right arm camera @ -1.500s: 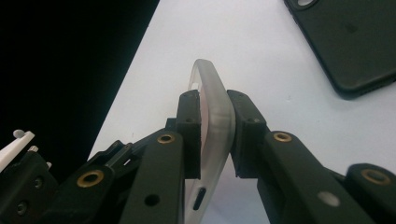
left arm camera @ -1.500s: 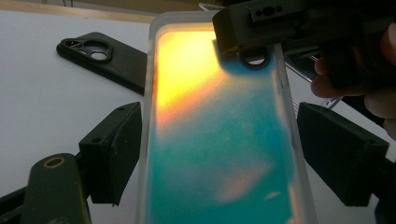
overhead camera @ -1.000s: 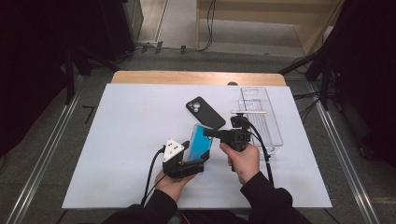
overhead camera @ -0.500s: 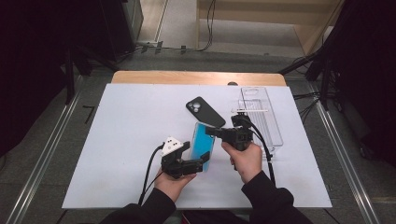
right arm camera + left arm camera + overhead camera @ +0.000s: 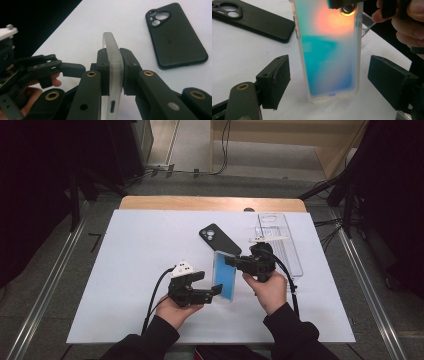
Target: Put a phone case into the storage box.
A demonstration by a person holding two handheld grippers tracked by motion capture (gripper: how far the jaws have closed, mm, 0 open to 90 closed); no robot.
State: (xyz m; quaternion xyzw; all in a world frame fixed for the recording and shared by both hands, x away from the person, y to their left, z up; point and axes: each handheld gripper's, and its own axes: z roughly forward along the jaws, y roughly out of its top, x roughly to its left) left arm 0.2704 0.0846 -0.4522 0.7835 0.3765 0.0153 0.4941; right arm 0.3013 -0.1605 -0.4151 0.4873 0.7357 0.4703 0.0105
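A phone in a translucent case with a blue and orange sheen [image 5: 225, 275] [image 5: 329, 47] stands on end on the white table. My right gripper [image 5: 232, 261] [image 5: 115, 75] is shut on its top edge [image 5: 113, 62], holding it upright. My left gripper [image 5: 216, 292] [image 5: 329, 85] is open at the phone's lower end, one jaw on either side and neither touching. A black phone case [image 5: 218, 239] [image 5: 254, 18] [image 5: 175, 35] with round camera cut-outs lies flat behind.
A clear plastic tray [image 5: 280, 242] lies at the right side of the white table [image 5: 130, 250]. A wooden strip [image 5: 210, 203] runs along the far edge. Cables trail from both grippers toward the person.
My left gripper has let go of the phone and drawn back left and toward the person, jaws now spread. The right gripper still holds the phone upright.
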